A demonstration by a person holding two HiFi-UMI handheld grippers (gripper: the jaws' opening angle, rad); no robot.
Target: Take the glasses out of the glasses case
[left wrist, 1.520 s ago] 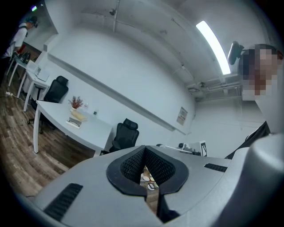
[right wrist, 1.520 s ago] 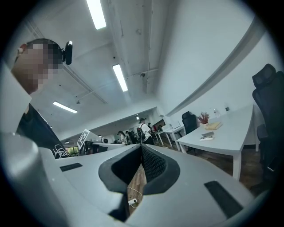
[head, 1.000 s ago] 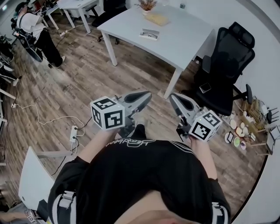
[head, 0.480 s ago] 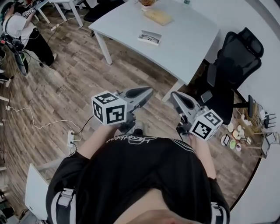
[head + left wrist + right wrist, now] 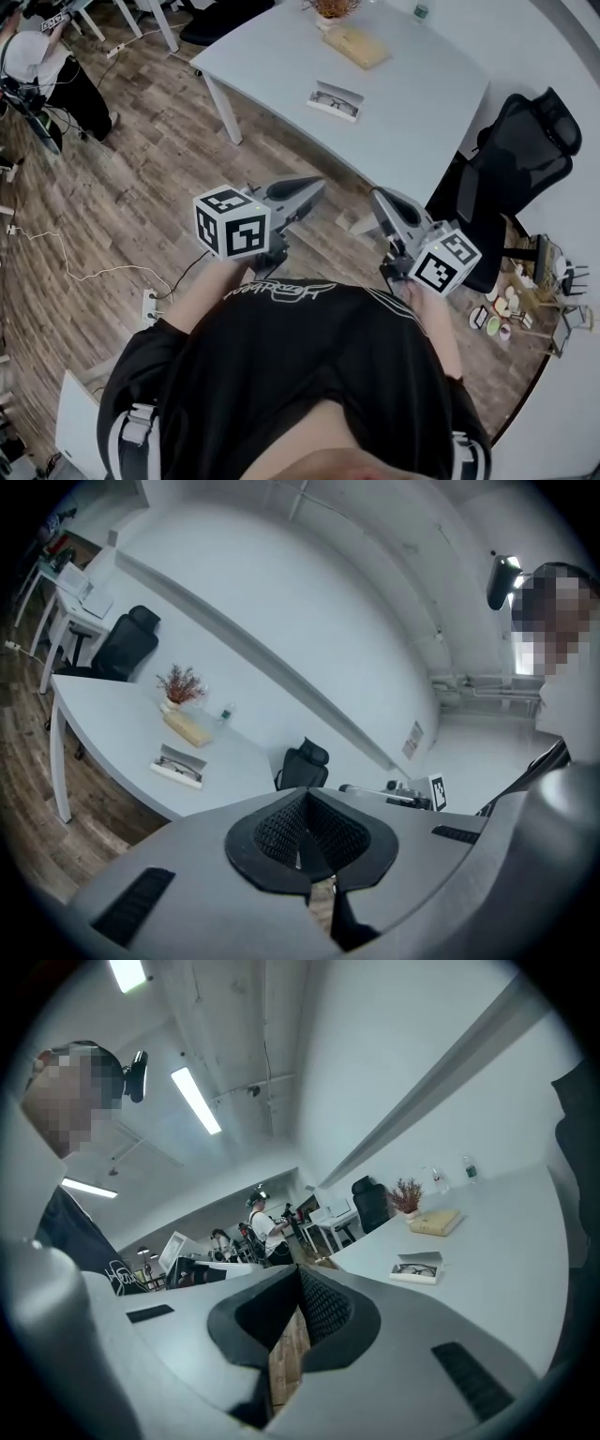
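Left gripper [image 5: 317, 185] and right gripper [image 5: 377, 196], centre of frame: jaws closed tip to tip on nothing, held above wood floor [image 5: 141, 187], tips toward white table [image 5: 422, 75]. Hands hidden behind marker cubes [image 5: 232, 223]; forearms bent forward from black shirt [image 5: 300, 375], lower frame. Glasses case [image 5: 328, 108] open on table, upper centre, well apart from both grippers; glasses [image 5: 418, 1270] inside, small, barely legible.

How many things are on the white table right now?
4: the open glasses case nearest, a tan book beyond it, then a dried plant and a bottle at the far edge. Nothing looks hidden.
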